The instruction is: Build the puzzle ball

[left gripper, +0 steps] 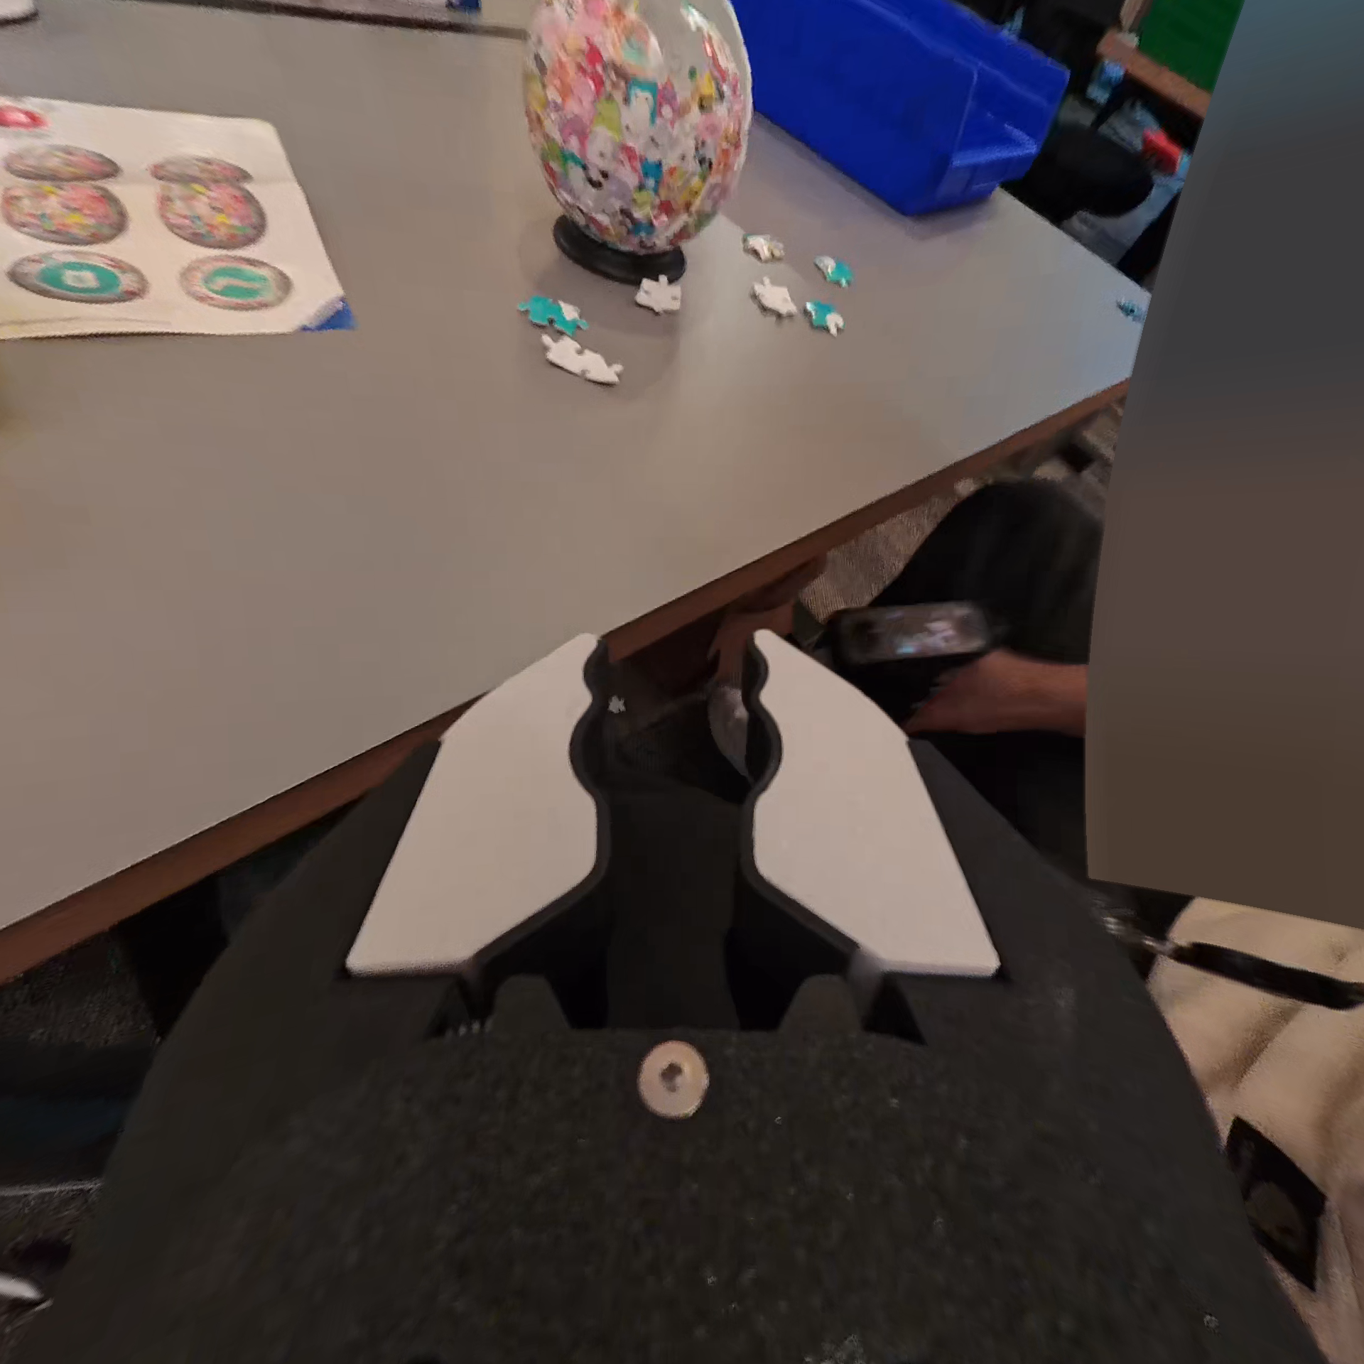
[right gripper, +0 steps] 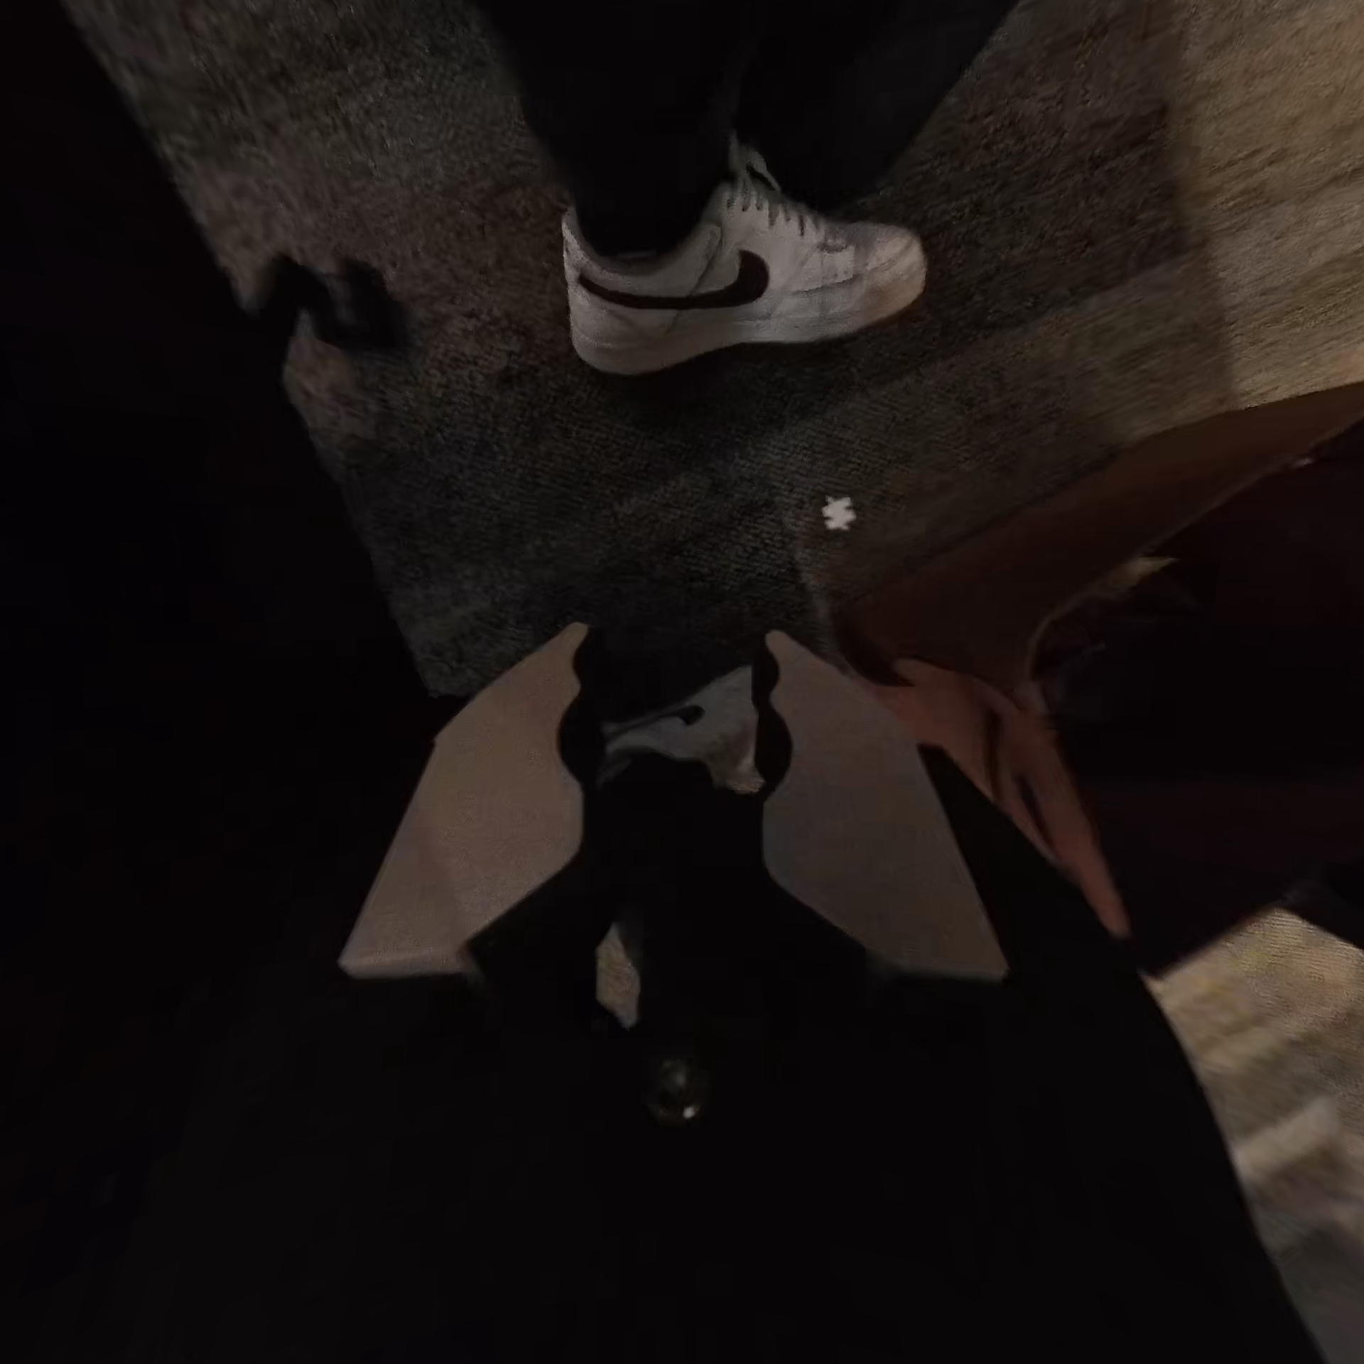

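The puzzle ball (left gripper: 638,125) is standing on a black ring stand (left gripper: 618,255) near the far edge of the worktop (left gripper: 369,480), close to a blue bin (left gripper: 900,103). It is looking like a thin hollow shell of curved, glossy plastic pieces, so I am judging it light, stiff and easy to tip or crack open; a hold on its two sides, with soft pressure, seems safest. Loose pieces (left gripper: 583,362) are lying flat in front of the stand, some white, some teal. They are small, hard and slippery, so they are best taken by the edges, maybe after sliding one to the worktop's near edge. A paper sheet (left gripper: 147,221) with printed ball pictures is lying toward the left edge.

The left hand-held gripper (left gripper: 675,649) is hanging over the near edge, its jaws apart and holding nothing. The right hand-held gripper (right gripper: 672,642) is pointing down at the dark carpet (right gripper: 590,517), also spread and empty. One white piece (right gripper: 839,511) is lying on the carpet beside a white shoe (right gripper: 738,288); the rough fibres are probably making it hard to pinch flat.
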